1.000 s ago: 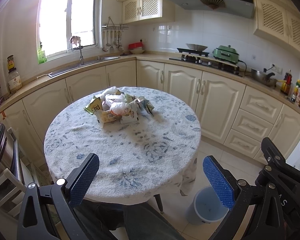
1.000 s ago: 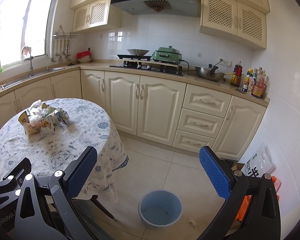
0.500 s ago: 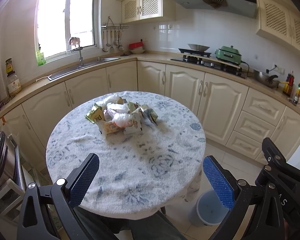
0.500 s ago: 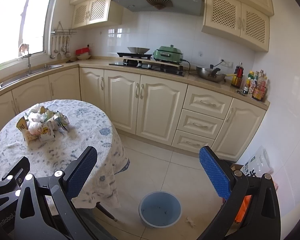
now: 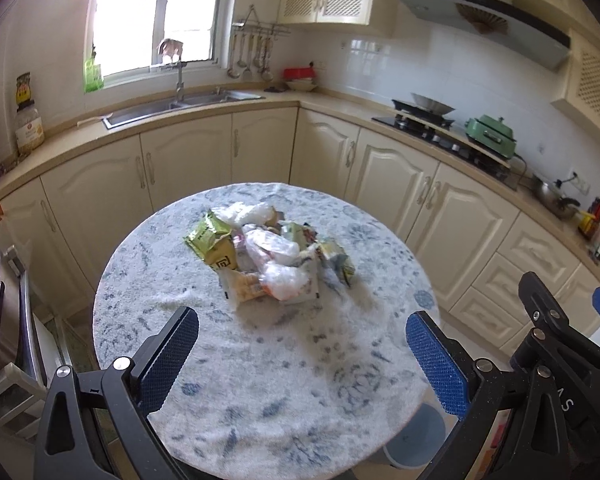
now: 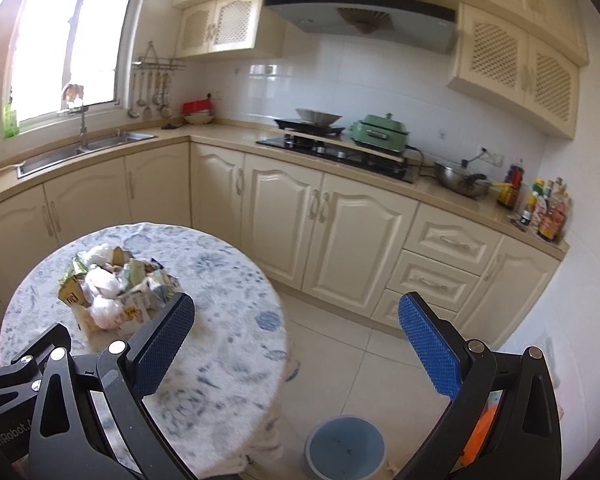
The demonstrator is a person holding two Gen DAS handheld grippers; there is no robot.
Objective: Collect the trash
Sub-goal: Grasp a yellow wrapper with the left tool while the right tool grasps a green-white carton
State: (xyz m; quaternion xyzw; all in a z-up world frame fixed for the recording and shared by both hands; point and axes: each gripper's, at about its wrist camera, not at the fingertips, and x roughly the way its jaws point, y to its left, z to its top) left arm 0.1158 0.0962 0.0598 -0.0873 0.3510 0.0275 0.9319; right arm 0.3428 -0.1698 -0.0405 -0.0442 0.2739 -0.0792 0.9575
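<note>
Over the near edge of the round worktop (image 5: 148,280) | I've brought both rigs higher and closer in the last second | left tongs (image 5: 302,354) and right tongs (image 6: 296,342) spread, empty | trash pile (image 5: 268,256) mid-worktop, ahead | bin (image 6: 346,446) on floor, right | grabbing not yet begun.

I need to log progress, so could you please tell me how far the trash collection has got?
Nothing looks done yet: the wrappers sit piled on the table, and the bin looks empty. Both the left hand-held gripper and right hand-held gripper are open, holding nothing. All picking remains.
</note>
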